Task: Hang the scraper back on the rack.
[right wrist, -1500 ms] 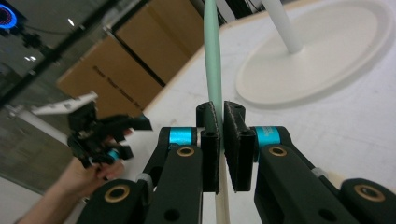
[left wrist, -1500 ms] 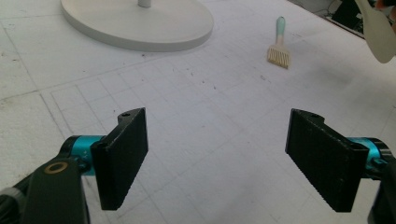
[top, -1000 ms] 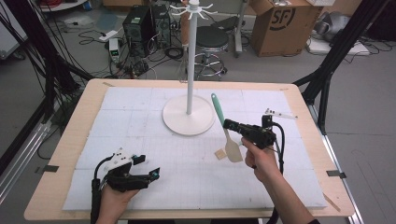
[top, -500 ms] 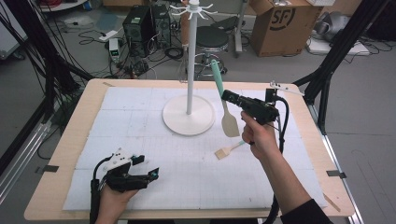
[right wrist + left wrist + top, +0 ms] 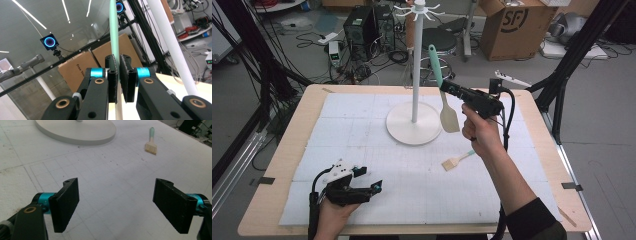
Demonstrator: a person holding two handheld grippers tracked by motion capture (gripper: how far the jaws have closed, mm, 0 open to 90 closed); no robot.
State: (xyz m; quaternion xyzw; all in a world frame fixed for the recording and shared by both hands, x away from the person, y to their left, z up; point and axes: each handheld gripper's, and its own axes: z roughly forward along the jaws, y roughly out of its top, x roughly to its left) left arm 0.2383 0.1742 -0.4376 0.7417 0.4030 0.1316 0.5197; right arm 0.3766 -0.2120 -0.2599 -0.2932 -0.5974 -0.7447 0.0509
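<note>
A small brush [image 5: 457, 161] lies near the white stand's base [image 5: 399, 131].

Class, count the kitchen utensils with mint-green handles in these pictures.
2. A spatula is held up beside the white stand by the right gripper; a small brush lies on the mat.

A brown cardboard box [image 5: 512, 25] on the floor beyond the bench bears the large dark letters "SF" inside a ring. In the right gripper view, a cardboard sheet [image 5: 82, 67] carries small print beginning "Free You"; the rest is hidden.
</note>
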